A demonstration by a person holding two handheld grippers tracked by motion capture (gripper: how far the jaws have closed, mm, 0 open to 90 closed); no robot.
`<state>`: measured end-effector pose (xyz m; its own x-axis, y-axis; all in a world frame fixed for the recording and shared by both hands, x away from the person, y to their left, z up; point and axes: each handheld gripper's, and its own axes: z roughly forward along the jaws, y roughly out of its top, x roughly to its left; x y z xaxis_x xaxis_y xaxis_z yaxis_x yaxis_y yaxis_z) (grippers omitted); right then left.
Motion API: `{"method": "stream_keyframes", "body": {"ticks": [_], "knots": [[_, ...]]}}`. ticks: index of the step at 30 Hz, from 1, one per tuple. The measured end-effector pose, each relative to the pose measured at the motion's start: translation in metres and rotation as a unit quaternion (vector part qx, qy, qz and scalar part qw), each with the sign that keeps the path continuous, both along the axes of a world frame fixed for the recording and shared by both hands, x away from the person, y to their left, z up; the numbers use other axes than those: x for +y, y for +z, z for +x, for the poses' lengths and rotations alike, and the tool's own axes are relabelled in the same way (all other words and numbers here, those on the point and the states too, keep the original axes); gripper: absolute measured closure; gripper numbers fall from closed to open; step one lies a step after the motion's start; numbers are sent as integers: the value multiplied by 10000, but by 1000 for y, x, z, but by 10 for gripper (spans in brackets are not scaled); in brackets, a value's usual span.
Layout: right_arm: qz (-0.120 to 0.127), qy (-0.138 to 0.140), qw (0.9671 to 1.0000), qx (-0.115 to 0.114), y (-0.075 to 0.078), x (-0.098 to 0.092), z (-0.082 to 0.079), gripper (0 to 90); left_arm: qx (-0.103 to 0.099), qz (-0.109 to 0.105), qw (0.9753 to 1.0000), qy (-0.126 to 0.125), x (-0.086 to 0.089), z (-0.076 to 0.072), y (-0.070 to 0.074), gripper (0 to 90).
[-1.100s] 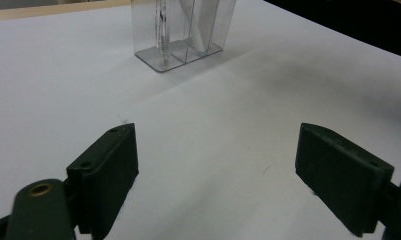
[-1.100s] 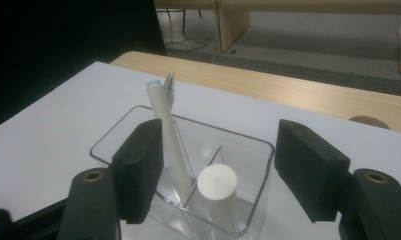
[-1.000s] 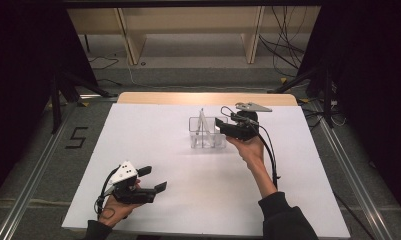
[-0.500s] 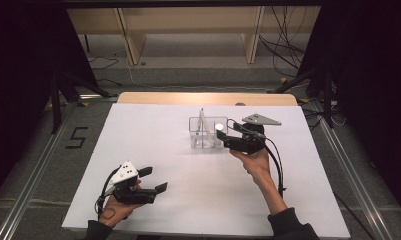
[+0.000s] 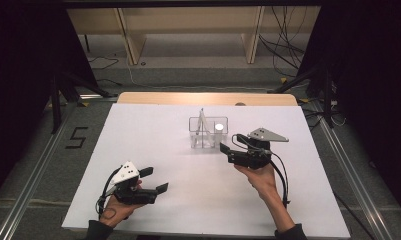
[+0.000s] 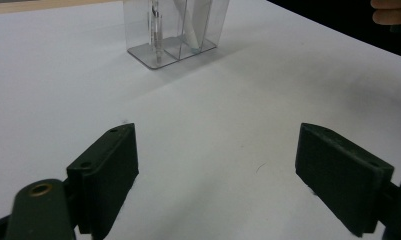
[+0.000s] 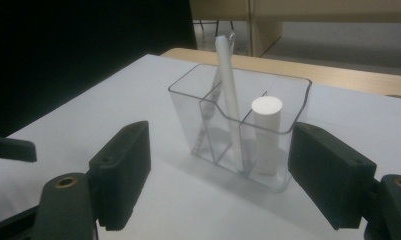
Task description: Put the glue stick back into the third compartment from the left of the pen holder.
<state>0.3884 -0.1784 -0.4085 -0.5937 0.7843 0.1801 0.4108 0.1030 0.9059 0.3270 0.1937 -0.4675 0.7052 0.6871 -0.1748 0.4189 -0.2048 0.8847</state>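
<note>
Both grippers black, two flat rectangular jaws each with thick dark pads. Left gripper (image 5: pixel 155 181) has a white three-cornered plate on top with small dark dots; right gripper (image 5: pixel 226 151) carries a grey one with the same dots. Black cable loops off the back of each (the right one runs along the forearm). Brass-coloured ring at the left jaw's pivot in both gripper views. Dark sleeve cuffs (image 5: pixel 292 233) at the wrists.
</note>
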Motion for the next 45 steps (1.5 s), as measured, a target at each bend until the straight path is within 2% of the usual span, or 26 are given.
{"method": "stream_keyframes", "body": {"ticks": [17,25,31,45], "knots": [[-99,352,9993,33,-12,-8,-29,235,-12,-21,10000,28,1,1,1,168],[-187,362,9992,13,-18,-16,-45,219,-18,8,10000,-8,1,-1,1,168],[-134,344,9993,27,-24,-26,-57,216,-31,24,10000,-21,0,-2,1,167],[-183,378,9991,31,-36,-36,-76,215,-64,32,10000,-26,1,-3,2,167]]}}
